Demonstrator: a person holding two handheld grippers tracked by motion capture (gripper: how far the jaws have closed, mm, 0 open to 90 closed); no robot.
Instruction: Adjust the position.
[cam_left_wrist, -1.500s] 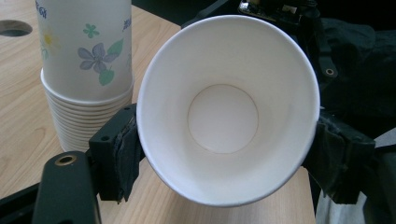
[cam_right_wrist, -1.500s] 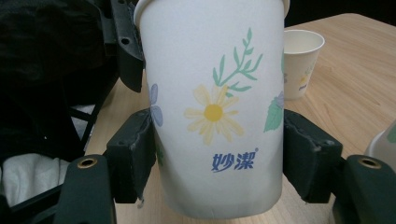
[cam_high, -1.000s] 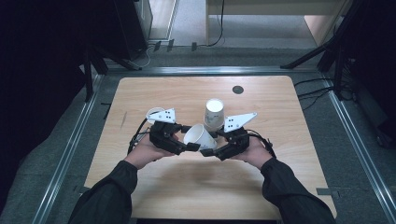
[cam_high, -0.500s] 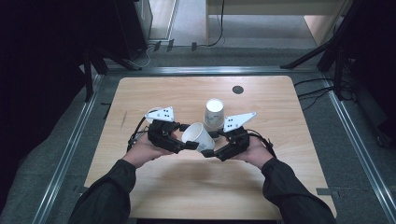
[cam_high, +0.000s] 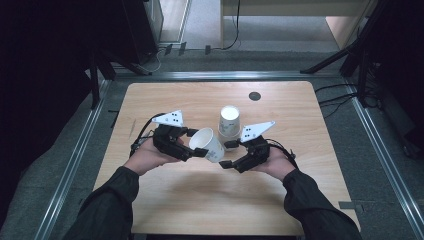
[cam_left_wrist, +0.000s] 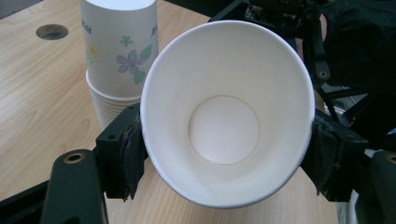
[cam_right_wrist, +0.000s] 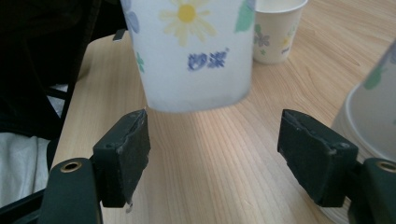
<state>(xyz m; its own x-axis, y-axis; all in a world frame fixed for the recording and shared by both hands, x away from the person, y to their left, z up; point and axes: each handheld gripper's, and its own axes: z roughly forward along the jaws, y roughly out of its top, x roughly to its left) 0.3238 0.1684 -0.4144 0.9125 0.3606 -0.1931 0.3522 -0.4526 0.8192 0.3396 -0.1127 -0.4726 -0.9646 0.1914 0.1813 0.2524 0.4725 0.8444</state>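
Paper cup (cam_high: 209, 145): white, flower print, tipped on its side above the tabletop (cam_high: 310, 115), mouth toward the left gripper (cam_high: 196, 150), which clasps it at the rim between both pads. Right gripper (cam_high: 229, 156): released, jaws spread wide, just below the cup's base, not touching. Stack of cups (cam_high: 229, 122): upside down on the tabletop, just behind the held cup.

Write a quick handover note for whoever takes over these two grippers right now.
Left gripper: shut on a single paper cup, held tilted above the table, mouth toward its camera.
Right gripper: open, holding nothing, its jaws just short of that cup's base.
Stack of cups: upside down, mid-table, behind both grippers.
Done: one cup in hand, apart from the stack.
Left: probably passing or placing it.
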